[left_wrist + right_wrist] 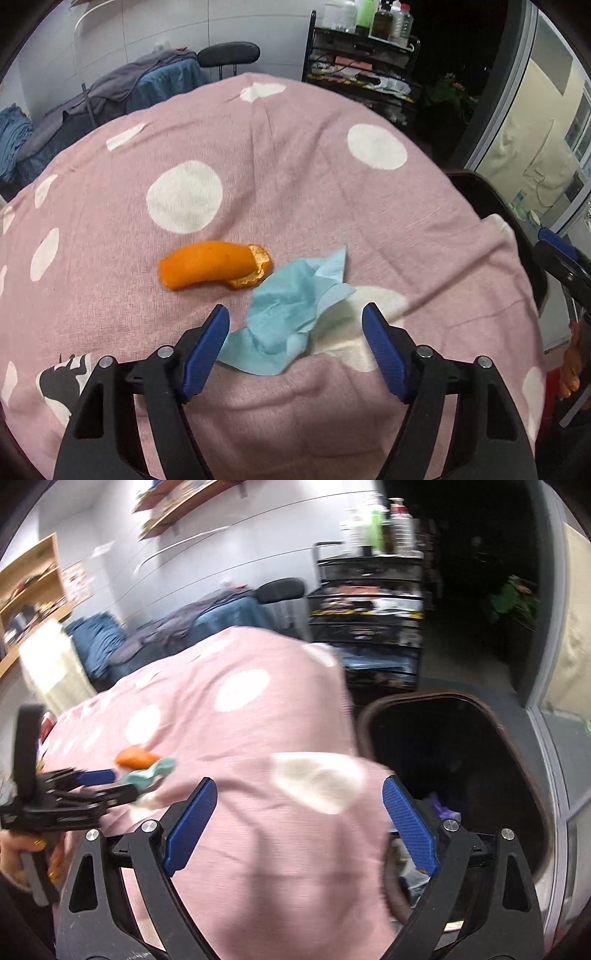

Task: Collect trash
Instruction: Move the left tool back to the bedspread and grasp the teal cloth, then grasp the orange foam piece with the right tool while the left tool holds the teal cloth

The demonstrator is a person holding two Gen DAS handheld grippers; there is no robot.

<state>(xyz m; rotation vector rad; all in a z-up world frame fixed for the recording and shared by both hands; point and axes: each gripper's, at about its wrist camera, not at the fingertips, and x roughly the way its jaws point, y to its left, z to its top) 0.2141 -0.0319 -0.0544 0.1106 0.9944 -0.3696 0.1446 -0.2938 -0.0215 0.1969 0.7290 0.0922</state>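
L gripper (295, 325) wide open, nothing held, w/ the crumpled blue tissue (291, 314) lying between its fingers on the pink dotted cloth (295, 166); orange peel (210, 264) just beyond the tissue, touching its far edge. R gripper (300, 801) also wide open & empty, over the cloth's edge nearest the dark bin (461, 738). Bin sits beside the cloth, some trash inside.

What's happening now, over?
Left gripper open, fingers either side of blue tissue. Right gripper open, empty, near bin. Orange peel waits on tablecloth. Nothing blocking.
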